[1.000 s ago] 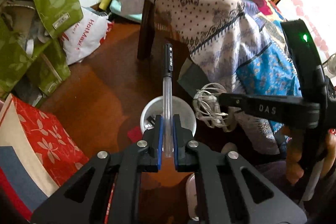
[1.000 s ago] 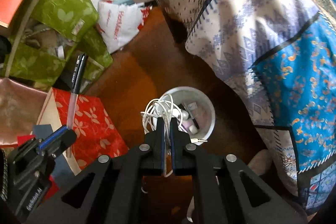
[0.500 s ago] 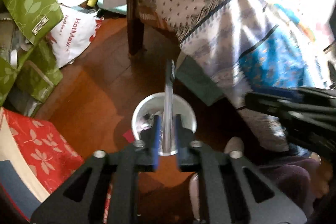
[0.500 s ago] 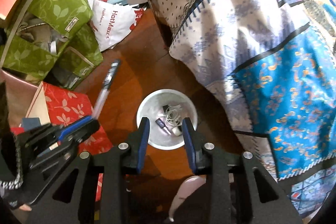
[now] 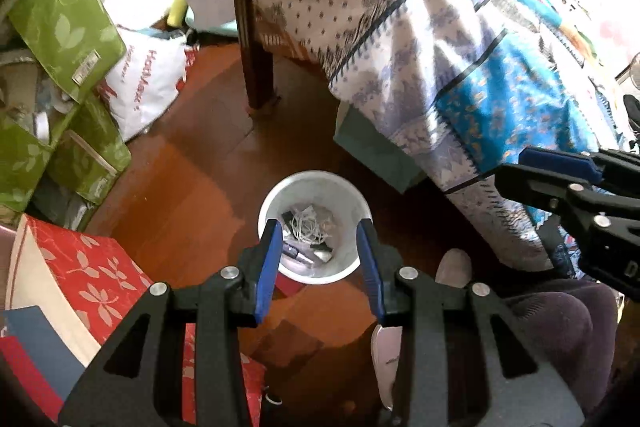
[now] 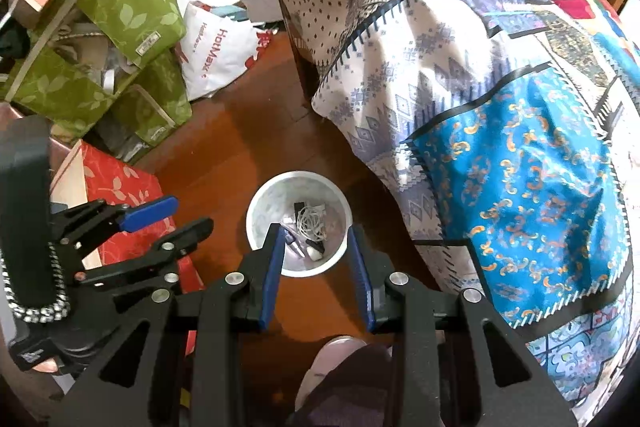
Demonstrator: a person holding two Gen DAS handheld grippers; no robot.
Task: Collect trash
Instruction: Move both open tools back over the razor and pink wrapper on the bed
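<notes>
Wooden floor (image 5: 192, 187) carries the white bin (image 5: 316, 183), trash inside. Left gripper (image 5: 318, 259) has just been opening; right gripper (image 6: 316, 259) is part-open; both empty. Lift straight up, clear of the rim.

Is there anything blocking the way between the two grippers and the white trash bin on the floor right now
Nothing visible does. The left gripper and right gripper, both open and empty, hang above the white bin, whose mouth is uncovered; the cable tangle lies inside.

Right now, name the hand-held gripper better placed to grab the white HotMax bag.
Left, likely. The left hand-held gripper and right hand-held gripper have just opened, nothing between their jaws, but the left sits nearer the bag.
</notes>
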